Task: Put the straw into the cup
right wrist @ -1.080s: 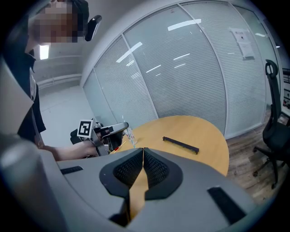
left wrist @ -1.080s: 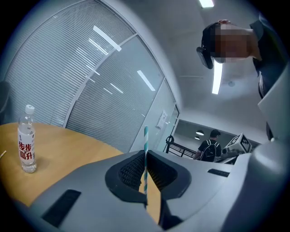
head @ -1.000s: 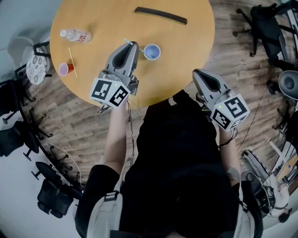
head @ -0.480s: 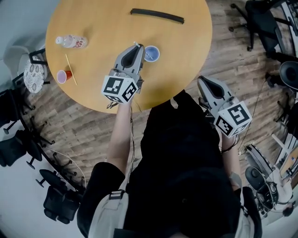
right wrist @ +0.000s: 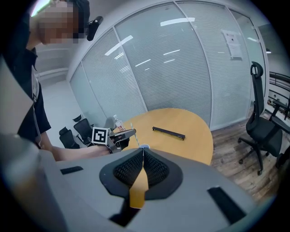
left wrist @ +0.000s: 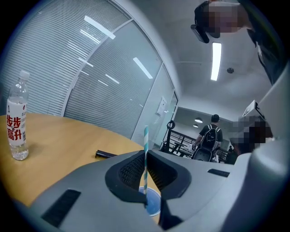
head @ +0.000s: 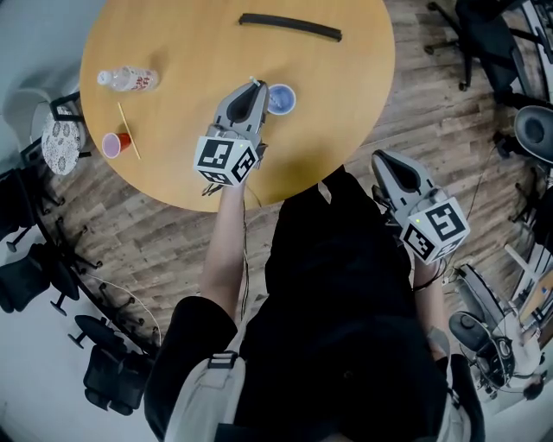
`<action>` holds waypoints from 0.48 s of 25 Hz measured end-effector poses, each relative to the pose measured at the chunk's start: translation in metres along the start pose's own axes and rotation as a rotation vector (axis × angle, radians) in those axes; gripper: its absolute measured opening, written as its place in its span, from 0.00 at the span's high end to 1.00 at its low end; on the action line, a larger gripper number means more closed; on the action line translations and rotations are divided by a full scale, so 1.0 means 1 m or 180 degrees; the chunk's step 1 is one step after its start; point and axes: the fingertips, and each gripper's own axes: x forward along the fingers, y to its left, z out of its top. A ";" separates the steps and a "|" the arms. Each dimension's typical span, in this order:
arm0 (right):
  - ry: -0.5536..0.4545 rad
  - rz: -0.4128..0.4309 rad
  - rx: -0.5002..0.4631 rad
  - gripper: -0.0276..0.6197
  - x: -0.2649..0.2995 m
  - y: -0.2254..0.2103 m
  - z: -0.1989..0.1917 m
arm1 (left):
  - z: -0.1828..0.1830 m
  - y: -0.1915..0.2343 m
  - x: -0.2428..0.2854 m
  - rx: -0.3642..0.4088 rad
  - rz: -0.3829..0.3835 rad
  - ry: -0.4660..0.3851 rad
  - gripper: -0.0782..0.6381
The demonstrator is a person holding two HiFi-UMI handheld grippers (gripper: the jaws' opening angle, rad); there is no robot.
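A teal-and-white striped straw stands upright between the jaws of my left gripper, which is shut on it. The straw's lower end hangs over the mouth of a small blue cup on the round wooden table. In the head view the left gripper sits just left of the cup. My right gripper hangs off the table's near right edge, jaws shut with nothing between them. In the right gripper view its tips point toward the cup and the left gripper.
A water bottle, a small red cup and a thin wooden stick lie at the table's left. A black bar lies at the far side. Office chairs stand around on the wooden floor.
My left gripper has sunk with the straw, closing in on the blue cup. The right gripper has drifted slightly away from the table edge.
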 end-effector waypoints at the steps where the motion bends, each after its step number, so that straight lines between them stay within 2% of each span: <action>1: 0.0009 -0.0003 0.0003 0.93 -0.001 -0.001 -0.001 | -0.002 0.000 0.000 0.0008 0.0002 0.0006 0.85; 12: 0.0125 -0.0011 0.0015 0.93 -0.003 -0.007 -0.010 | -0.025 0.001 0.006 0.0023 0.0008 0.0106 0.85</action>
